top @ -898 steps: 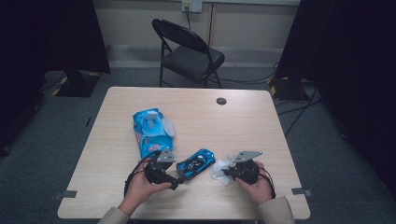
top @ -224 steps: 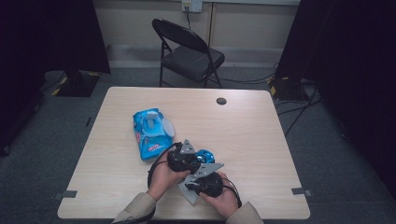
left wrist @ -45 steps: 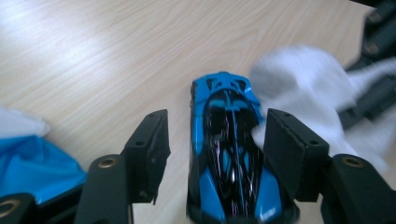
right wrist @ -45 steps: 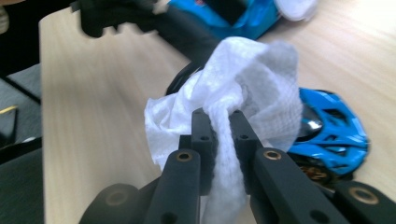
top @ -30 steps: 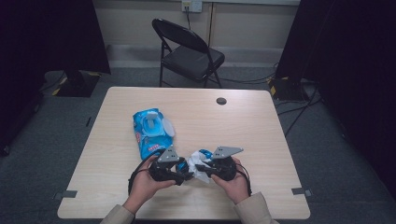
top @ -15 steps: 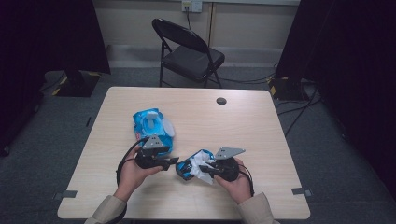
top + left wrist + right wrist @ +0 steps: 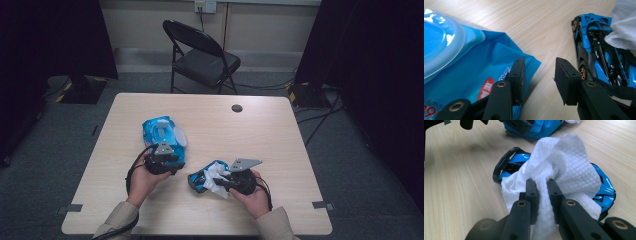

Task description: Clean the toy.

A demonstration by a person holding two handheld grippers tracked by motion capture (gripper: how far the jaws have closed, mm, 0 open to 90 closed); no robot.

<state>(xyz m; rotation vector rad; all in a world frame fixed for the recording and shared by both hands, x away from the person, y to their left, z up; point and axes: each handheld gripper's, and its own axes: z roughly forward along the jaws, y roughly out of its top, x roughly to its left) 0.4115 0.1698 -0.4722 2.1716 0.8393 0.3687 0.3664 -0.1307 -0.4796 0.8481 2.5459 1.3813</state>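
— Two blue things on the table [image 7: 280, 130]; which one is being worked on?
— The car [image 7: 200, 176], lying at the table's 6 o'clock. A white wipe [image 7: 214, 178] lies over it, and the right gripper [image 7: 541, 185] is clenched on that wipe.
— And the left gripper [image 7: 539, 75]?
— Its jaws have just been closing, yet they stand apart with nothing between them; it grasps nothing. It hangs over the near corner of the pack [image 7: 162, 134].
— Where is the pack from the car?
— At the car's 10 o'clock, just beside it, lid up.
— Anything beyond?
— One chair [image 7: 202, 55] at the table's 12 o'clock.
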